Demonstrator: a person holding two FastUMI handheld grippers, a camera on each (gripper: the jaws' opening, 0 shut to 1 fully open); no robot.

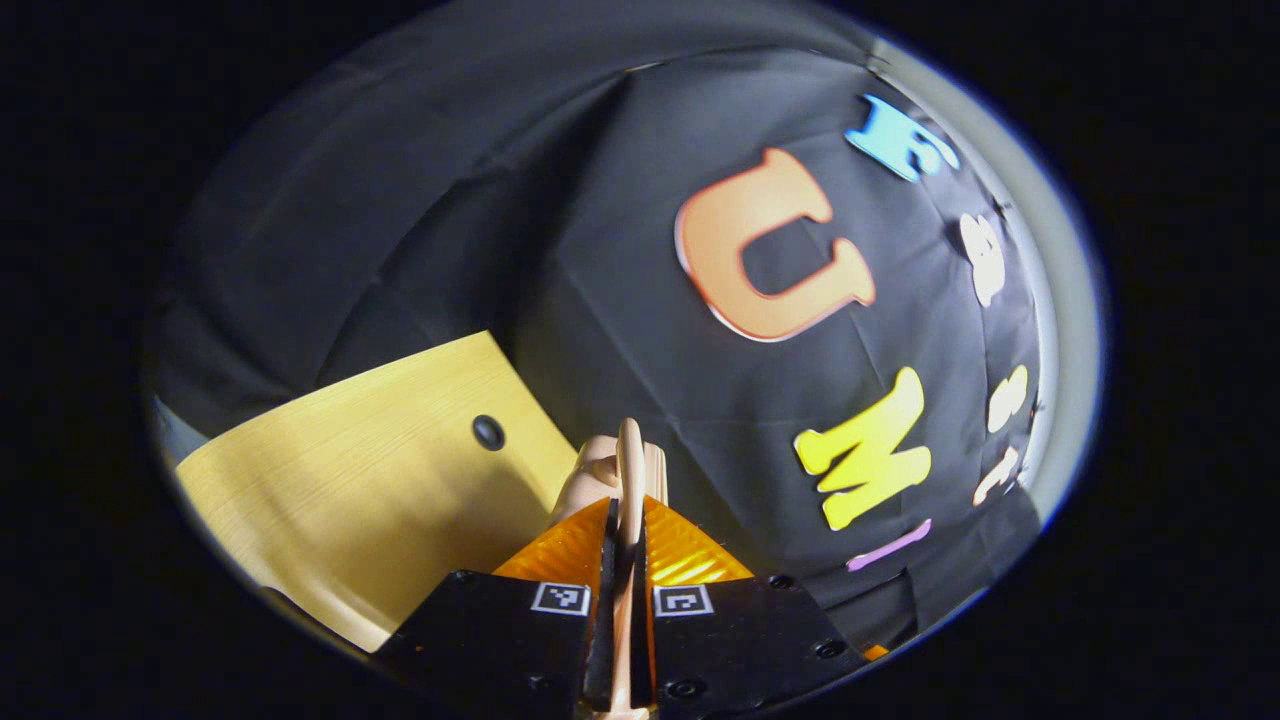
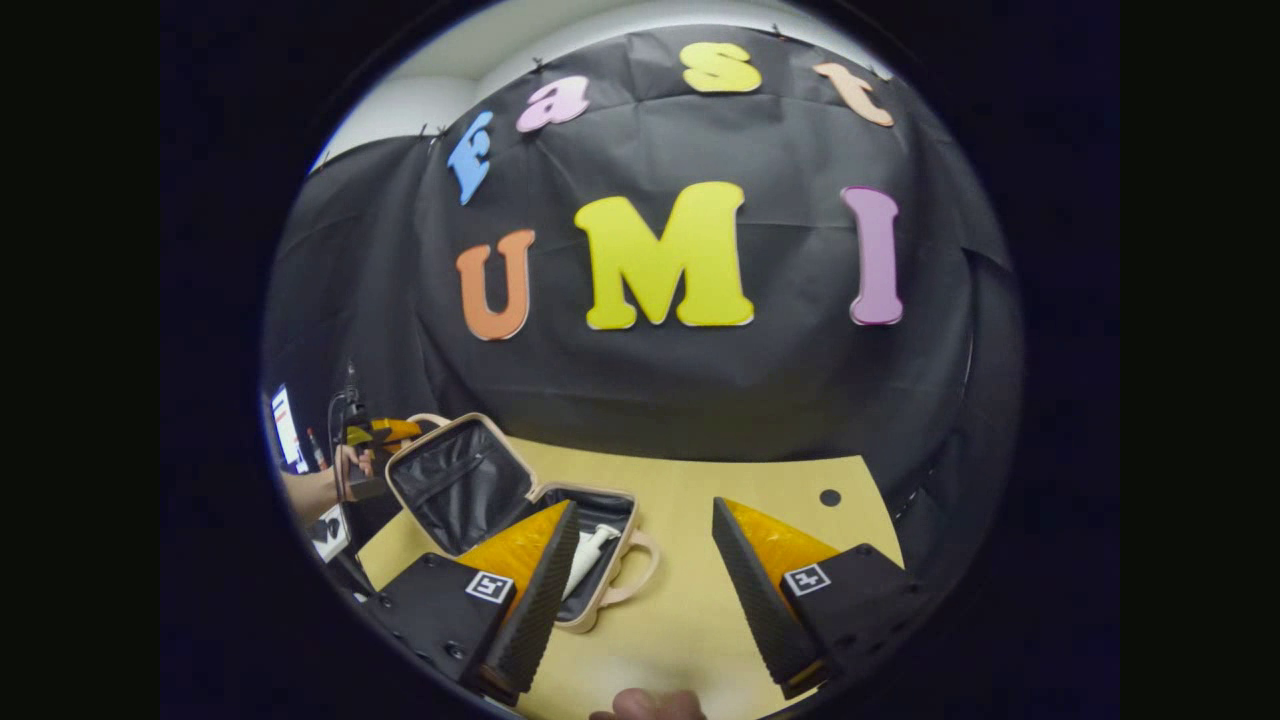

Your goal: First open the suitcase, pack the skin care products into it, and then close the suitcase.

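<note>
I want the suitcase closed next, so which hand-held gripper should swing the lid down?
Probably left: the left hand-held gripper is shut on the lid's handle, while the right hand-held gripper is open.

Suitcase (image 2: 470,490), right gripper view: front of the lower shell hidden behind the right gripper's near finger; white item (image 2: 590,555) inside partly covered, kind not discernible. Lid handle (image 1: 628,470), left gripper view: pinched between closed jaws, lower part concealed, the case beyond it out of sight. Hand (image 2: 345,470) at far left: small, blurred, forearm cut by the edge. Worktop (image 2: 690,600): near edge cut off; pale object (image 2: 645,705) at bottom edge, cropped, unidentifiable.
</note>
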